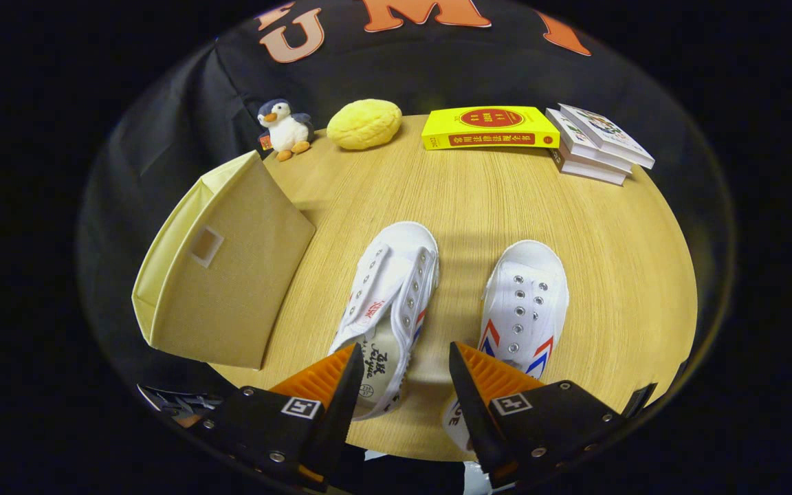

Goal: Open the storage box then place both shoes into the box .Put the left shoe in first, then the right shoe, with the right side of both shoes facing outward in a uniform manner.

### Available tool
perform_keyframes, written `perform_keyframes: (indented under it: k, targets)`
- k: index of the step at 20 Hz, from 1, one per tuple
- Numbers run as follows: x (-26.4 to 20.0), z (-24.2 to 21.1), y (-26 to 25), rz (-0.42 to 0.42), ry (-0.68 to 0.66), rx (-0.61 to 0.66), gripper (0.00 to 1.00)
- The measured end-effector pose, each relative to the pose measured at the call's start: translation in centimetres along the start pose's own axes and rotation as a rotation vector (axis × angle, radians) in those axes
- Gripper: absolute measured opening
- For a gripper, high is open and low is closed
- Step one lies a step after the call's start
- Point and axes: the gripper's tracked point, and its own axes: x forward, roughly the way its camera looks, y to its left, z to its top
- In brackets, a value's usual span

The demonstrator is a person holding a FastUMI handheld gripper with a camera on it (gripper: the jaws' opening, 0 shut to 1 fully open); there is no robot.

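White shoes laid side by side mid-frame on table [575, 227]: left shoe [390, 295], right shoe [523, 302]. Box [231, 275] seen closed, left of frame. Gripper [403, 364] held wide open, nothing gripped, heels beneath fingers.

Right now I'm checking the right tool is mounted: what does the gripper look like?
The gripper has two orange ribbed wedge-shaped fingers on black bodies. Each body carries a small square black-and-white marker and silver screws. The fingers are open.
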Motion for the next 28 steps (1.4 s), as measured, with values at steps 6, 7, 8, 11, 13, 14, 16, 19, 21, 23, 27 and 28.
perform_keyframes:
  k: [6, 7, 8, 11, 13, 14, 16, 19, 21, 23, 27, 28]
  targets:
    - [3.5, 0.9, -1.4, -0.075, -0.046, -0.016, 0.43]
    - [3.9, 1.5, -1.3, -0.073, -0.078, -0.010, 0.37]
    - [4.3, 2.2, -1.0, -0.074, -0.121, -0.005, 0.33]
    - [5.5, 2.7, -1.7, -0.147, -0.171, -0.024, 0.21]
    - [6.3, 2.7, -1.9, -0.182, -0.186, -0.010, 0.18]
    - [6.6, 2.6, -1.8, -0.185, -0.186, 0.005, 0.17]
    - [6.7, 2.6, -1.9, -0.179, -0.184, 0.045, 0.15]
    - [6.5, 3.0, -1.8, -0.150, -0.159, 0.129, 0.05]
    - [5.8, 3.3, -2.1, -0.163, -0.147, 0.174, 0.04]
    - [4.9, 4.0, -1.8, -0.171, -0.149, 0.181, 0.04]
    - [1.6, 6.8, 0.0, -0.135, -0.180, 0.256, 0.04]
    - [0.5, 7.9, 0.7, -0.127, -0.193, 0.267, 0.04]
